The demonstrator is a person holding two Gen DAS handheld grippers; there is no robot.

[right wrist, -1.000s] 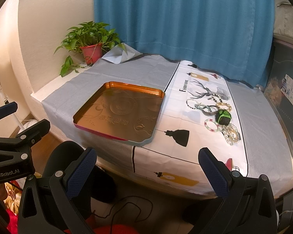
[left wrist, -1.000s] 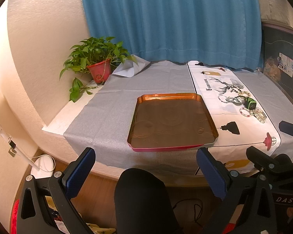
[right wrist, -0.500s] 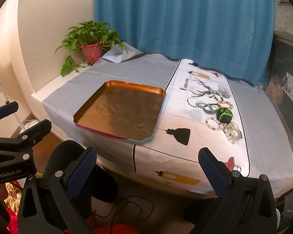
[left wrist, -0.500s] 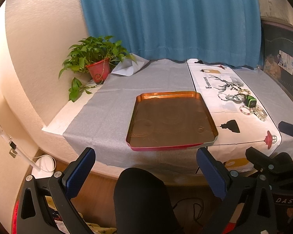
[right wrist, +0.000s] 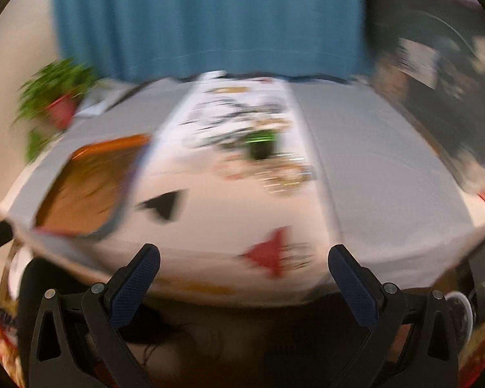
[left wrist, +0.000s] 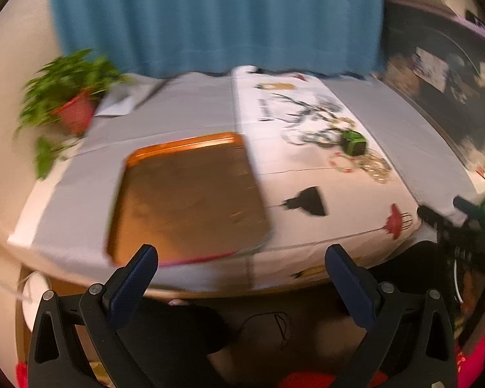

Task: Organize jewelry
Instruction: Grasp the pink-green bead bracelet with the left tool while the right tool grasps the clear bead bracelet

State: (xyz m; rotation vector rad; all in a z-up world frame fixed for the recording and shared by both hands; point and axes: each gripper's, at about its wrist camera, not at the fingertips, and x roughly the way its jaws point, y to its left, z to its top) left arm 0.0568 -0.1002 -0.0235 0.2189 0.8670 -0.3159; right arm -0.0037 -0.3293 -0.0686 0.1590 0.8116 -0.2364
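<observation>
An empty orange tray lies on the grey cloth, left of a white printed runner. On that runner sits a cluster of bracelets and bead strings around a small green box. My left gripper hangs open before the table's front edge, just short of the tray. The right wrist view is blurred: the jewelry, green box and tray are smeared. My right gripper is open, off the table's near edge, with nothing between its fingers.
A potted plant in a red pot stands at the far left corner by a white paper. A blue curtain hangs behind the table. The other gripper's black body shows at the right edge of the left wrist view. A dark panel stands at the right.
Both grippers have swung right and moved closer to the table; the jewelry now sits nearer the middle of each view. Both views are motion-blurred. Both stay open.
</observation>
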